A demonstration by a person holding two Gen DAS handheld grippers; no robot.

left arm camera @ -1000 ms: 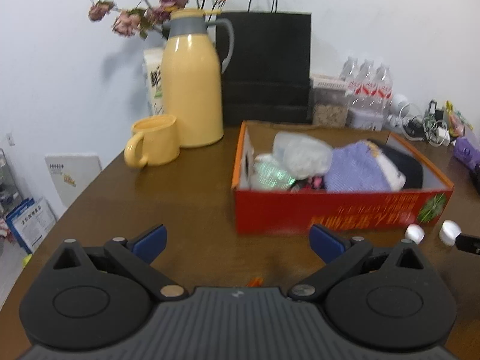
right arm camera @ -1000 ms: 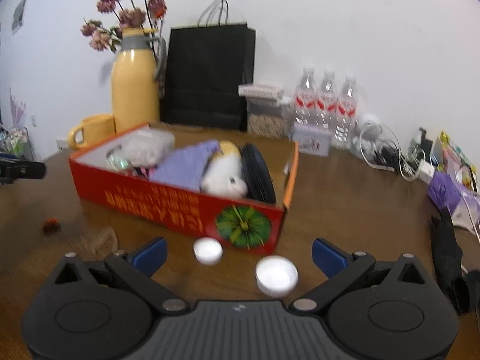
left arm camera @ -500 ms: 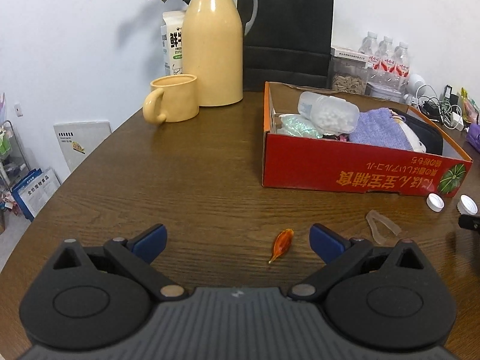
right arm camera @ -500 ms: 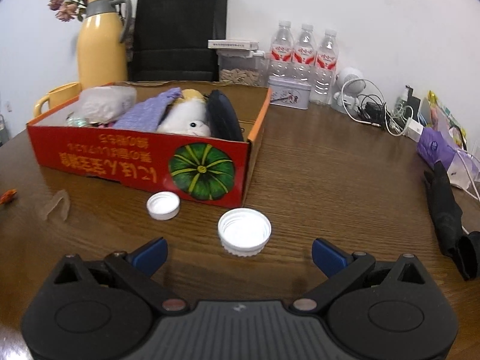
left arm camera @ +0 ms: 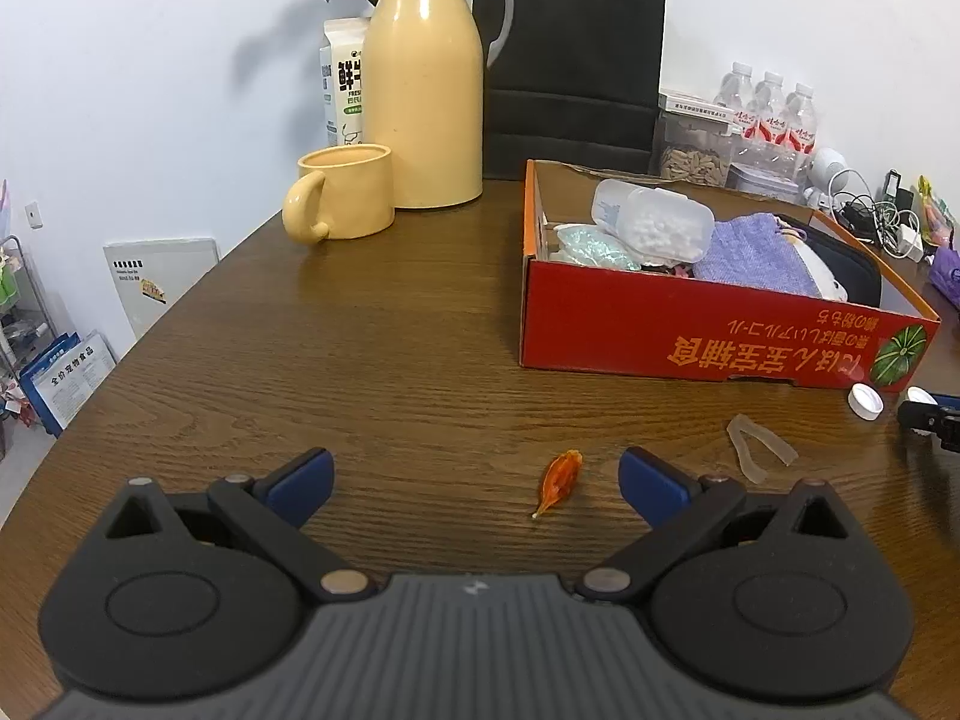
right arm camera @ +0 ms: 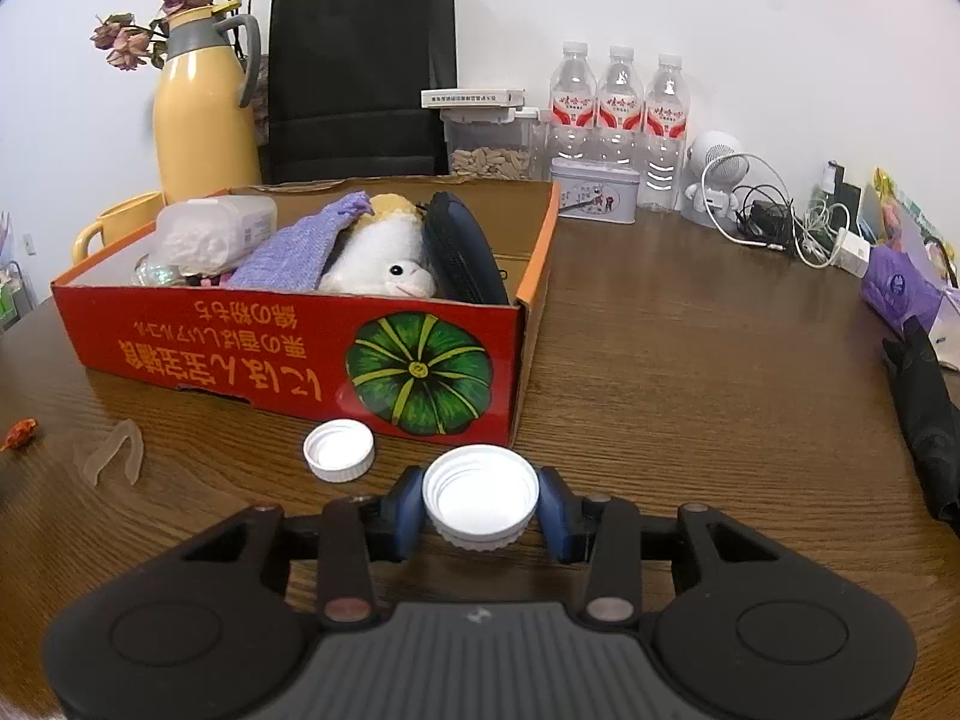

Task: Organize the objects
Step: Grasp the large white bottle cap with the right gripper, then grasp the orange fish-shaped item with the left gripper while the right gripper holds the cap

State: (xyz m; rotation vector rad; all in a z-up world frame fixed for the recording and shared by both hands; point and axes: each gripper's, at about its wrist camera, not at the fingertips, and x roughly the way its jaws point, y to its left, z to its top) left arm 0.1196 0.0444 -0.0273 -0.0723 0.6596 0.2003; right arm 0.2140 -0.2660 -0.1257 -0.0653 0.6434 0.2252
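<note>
- The right gripper (right arm camera: 480, 507) has just closed its jaws on the large cap (right arm camera: 480, 495), blue pads pressing both sides as it sits open side up on the worktop (right arm camera: 690, 372).
- A small cap (right arm camera: 339, 450) lies just ahead and left of those jaws, beside the red box (right arm camera: 288, 354) holding a plush toy (right arm camera: 384, 264) and purple cloth (right arm camera: 288, 255).
- The left gripper (left arm camera: 474, 480) hangs with jaws wide open and empty.
- An orange wrapper (left arm camera: 559, 480) lies between those jaws, nearer the right-hand one; a clear strip (left arm camera: 757, 447) lies just outside, to the right.
</note>
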